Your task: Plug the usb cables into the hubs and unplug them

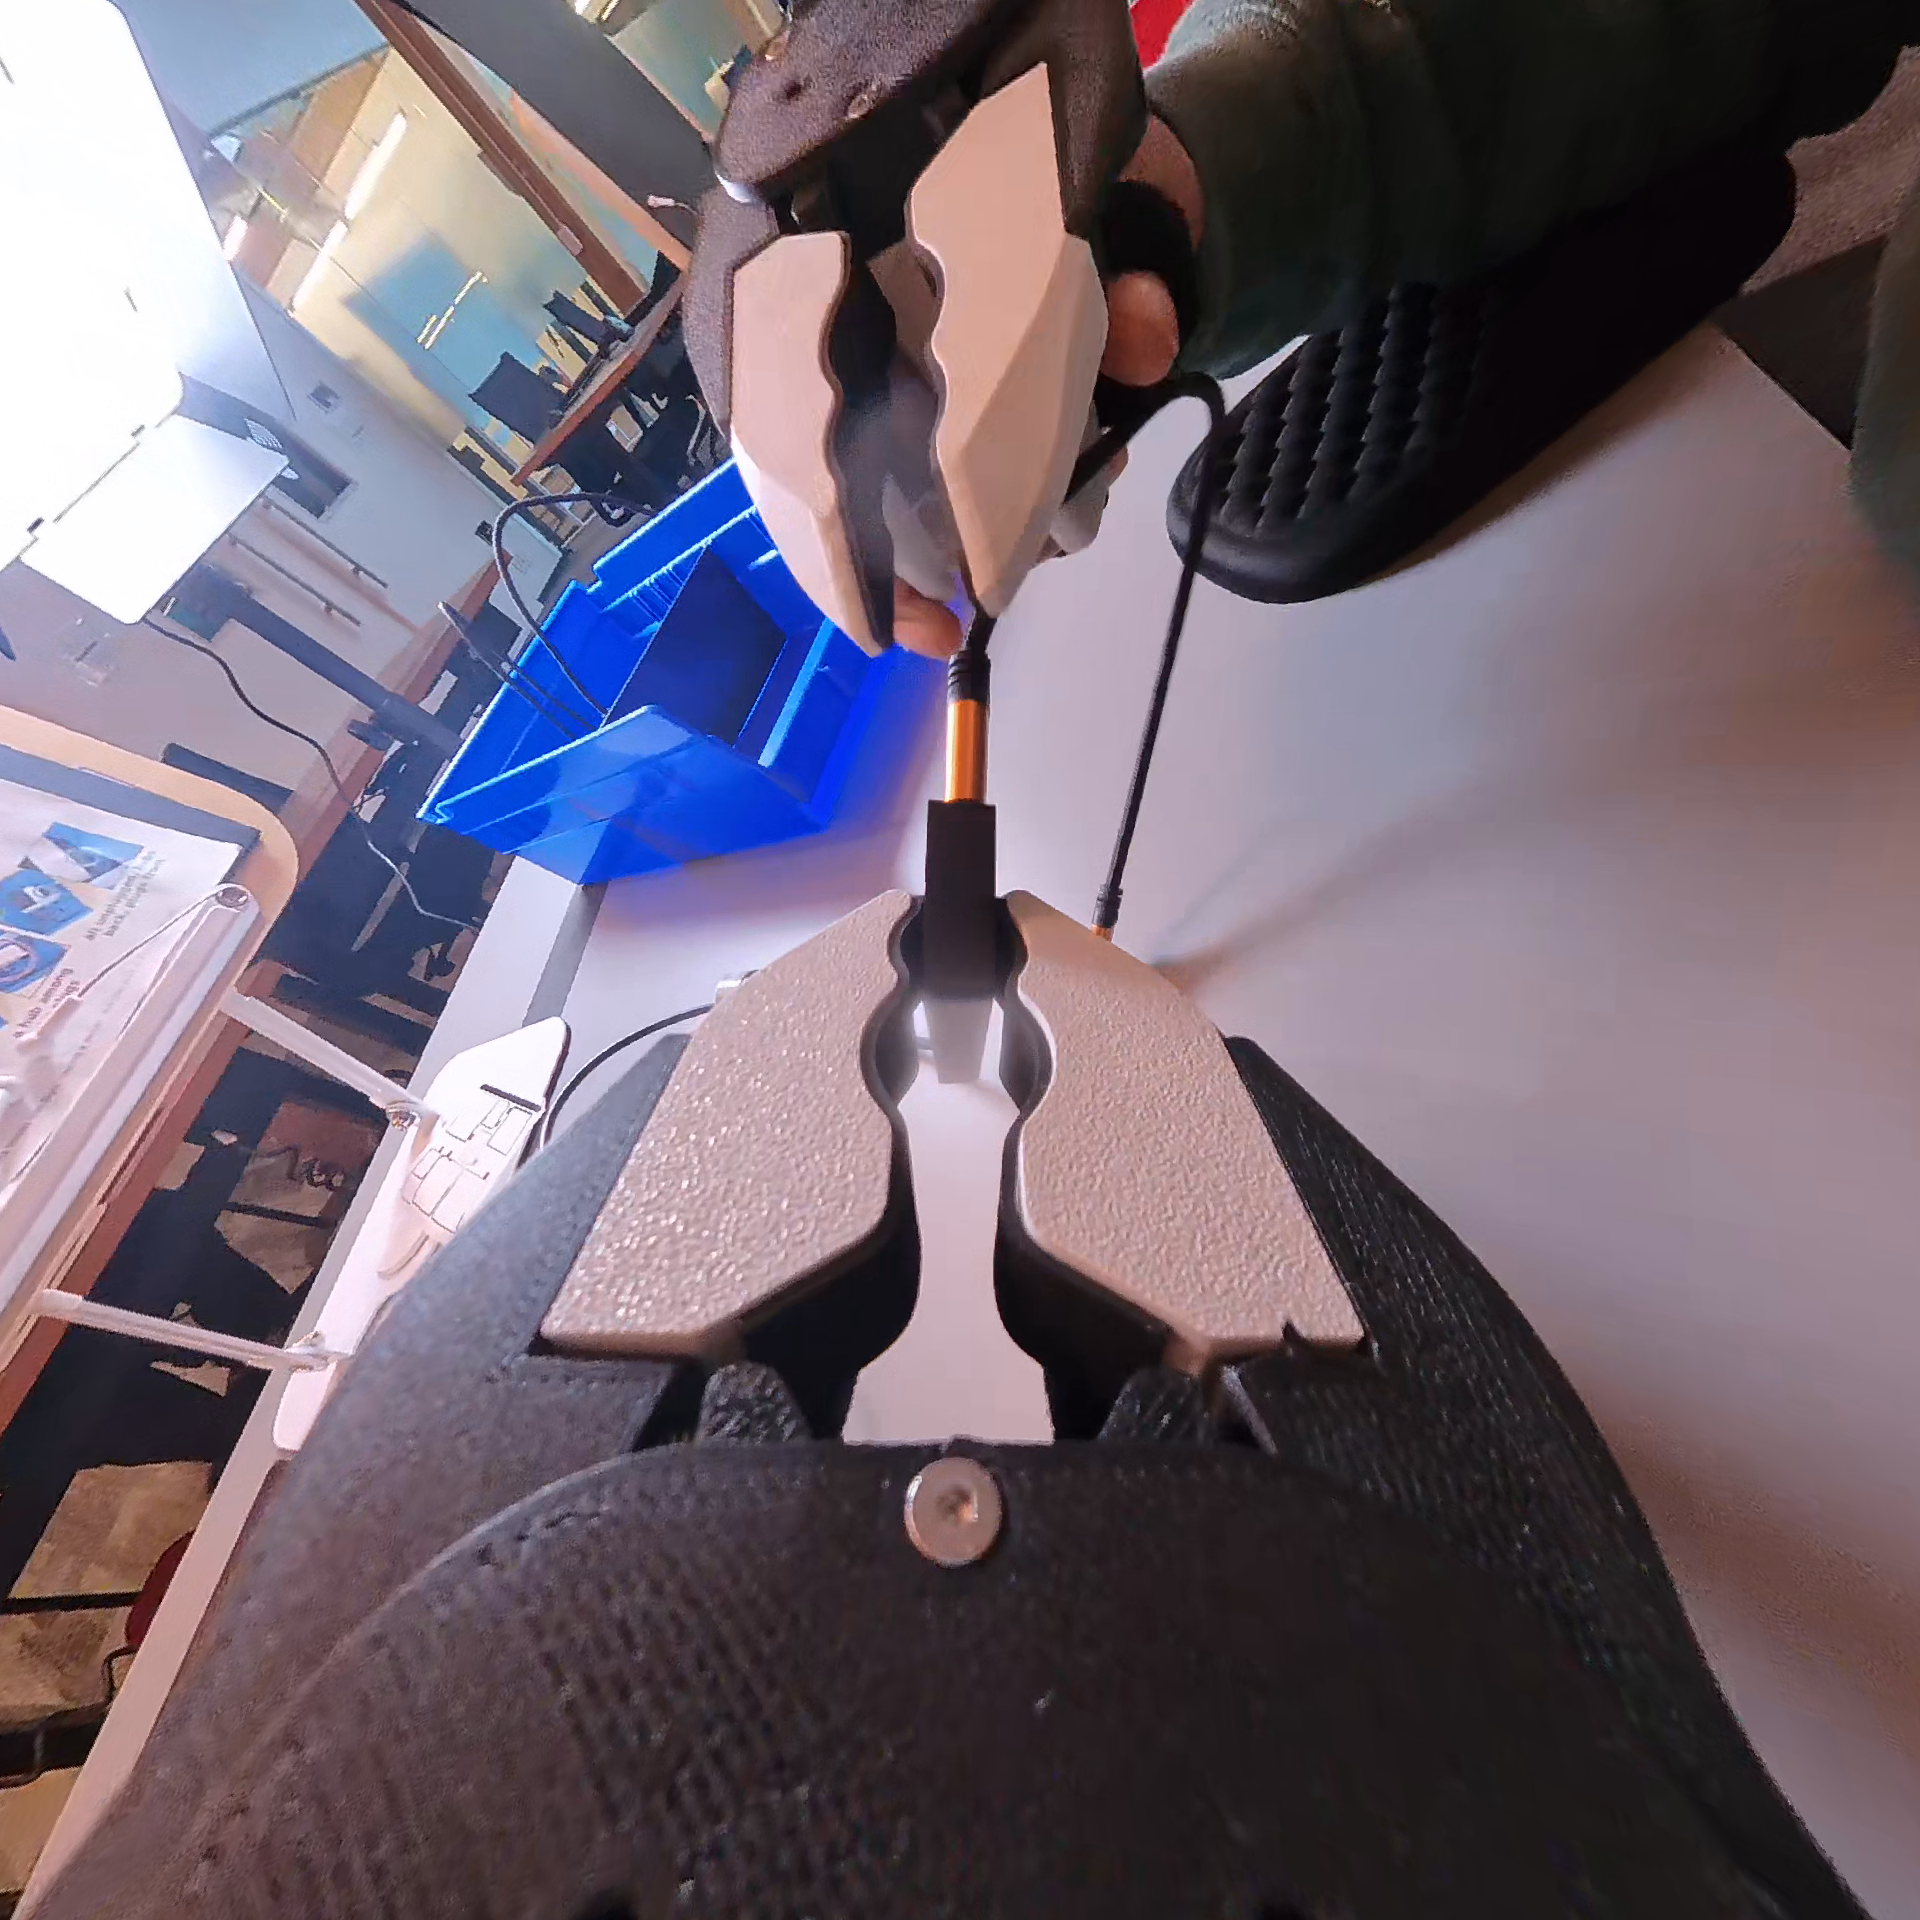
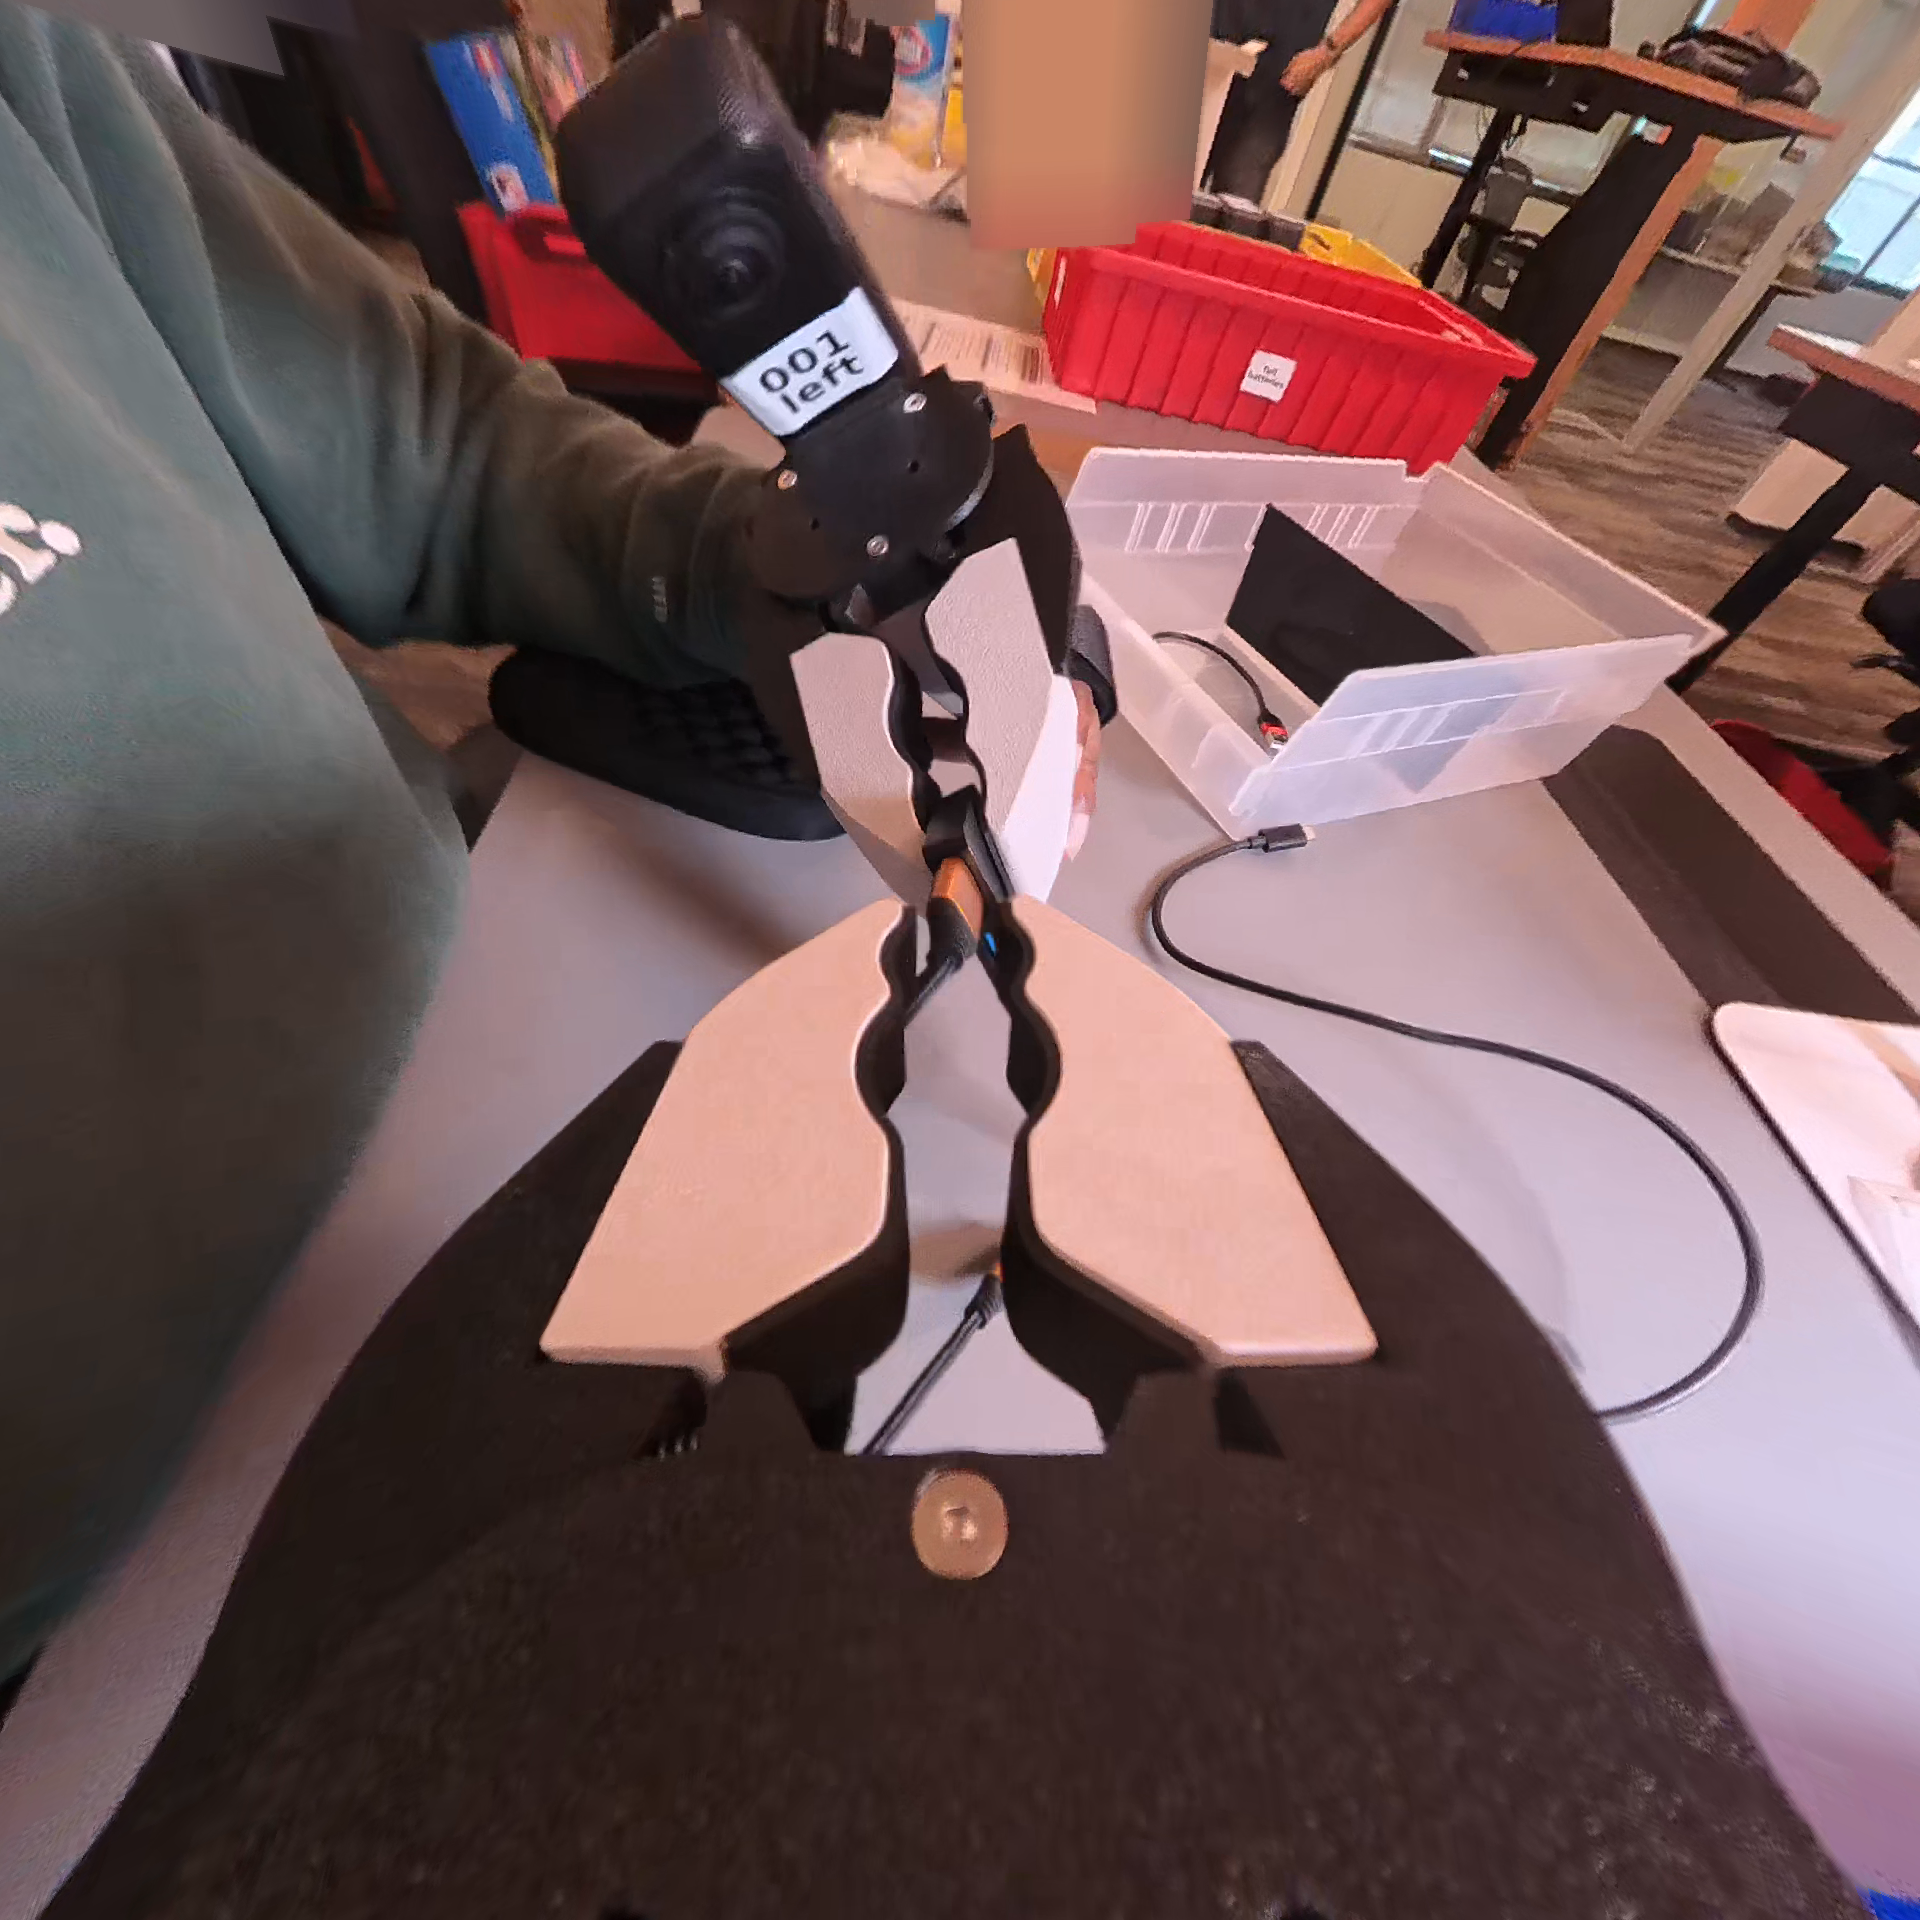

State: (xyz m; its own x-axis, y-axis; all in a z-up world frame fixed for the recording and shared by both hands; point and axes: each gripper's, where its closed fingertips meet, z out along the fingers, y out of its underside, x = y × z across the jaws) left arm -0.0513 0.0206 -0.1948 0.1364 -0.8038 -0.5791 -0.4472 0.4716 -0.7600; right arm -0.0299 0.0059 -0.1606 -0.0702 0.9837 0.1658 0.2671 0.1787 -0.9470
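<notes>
My left gripper (image 1: 958, 920) is shut on a small black hub (image 1: 961, 862) and holds it above the white table. An orange-sleeved USB plug (image 1: 966, 743) meets the hub's far end and looks seated in it. My right gripper (image 2: 956, 925) is shut on that plug's cable just behind the orange sleeve (image 2: 951, 891). It faces the left gripper (image 2: 987, 862) tip to tip. The right gripper also shows in the left wrist view (image 1: 930, 623). The cable's other orange end (image 1: 1103, 914) lies on the table.
A second black USB cable (image 2: 1455, 1039) curls on the table at the right. Behind it stands a clear bin (image 2: 1455, 540) holding another cable. A red bin (image 2: 1278, 332) is farther back and a blue bin (image 1: 665, 717) sits at the table's edge. A black mesh pad (image 1: 1403, 447) lies under the person's sleeve. My right fingertips sit around 5 cm from my left ones.
</notes>
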